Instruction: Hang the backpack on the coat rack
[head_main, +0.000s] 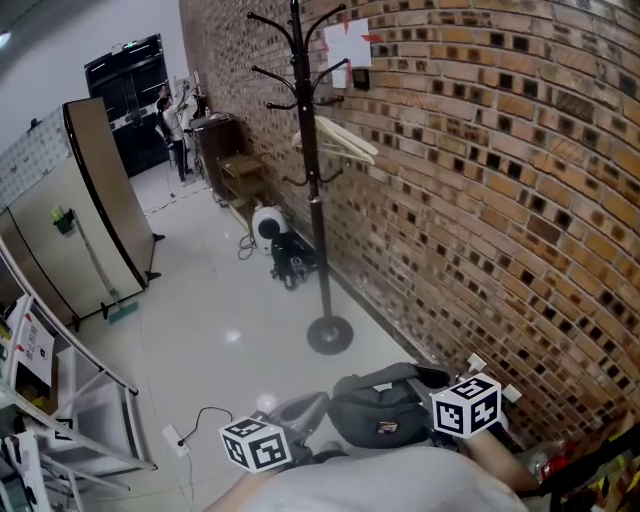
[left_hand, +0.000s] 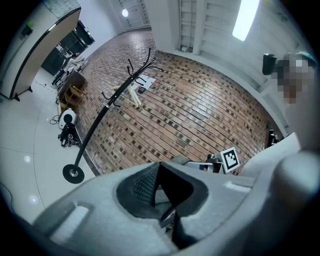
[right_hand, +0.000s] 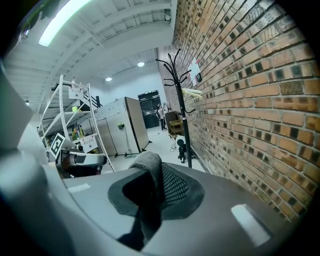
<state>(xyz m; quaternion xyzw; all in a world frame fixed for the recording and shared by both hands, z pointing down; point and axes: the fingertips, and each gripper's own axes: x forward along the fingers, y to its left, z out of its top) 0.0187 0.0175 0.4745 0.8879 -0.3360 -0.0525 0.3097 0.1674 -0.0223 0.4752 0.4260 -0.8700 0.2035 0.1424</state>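
So the grey fabric backpack (head_main: 385, 415) is held up off the white floor (head_main: 220, 300) at the near edge. The left hand-held gripper (head_main: 318, 408) and right hand-held gripper (head_main: 440, 390) are both clenched on it. The black metal coat rack (head_main: 310, 170) stands farther off by the brick wall (head_main: 500, 180).

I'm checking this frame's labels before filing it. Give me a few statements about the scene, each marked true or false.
1. The coat rack stands upright next to the brick wall. True.
2. The backpack already hangs on the coat rack. False: it is low in front of the person, well apart from the rack.
3. A pale hanger hangs on the coat rack. True.
4. The right gripper is open and empty. False: its jaws are closed on the backpack's grey strap.
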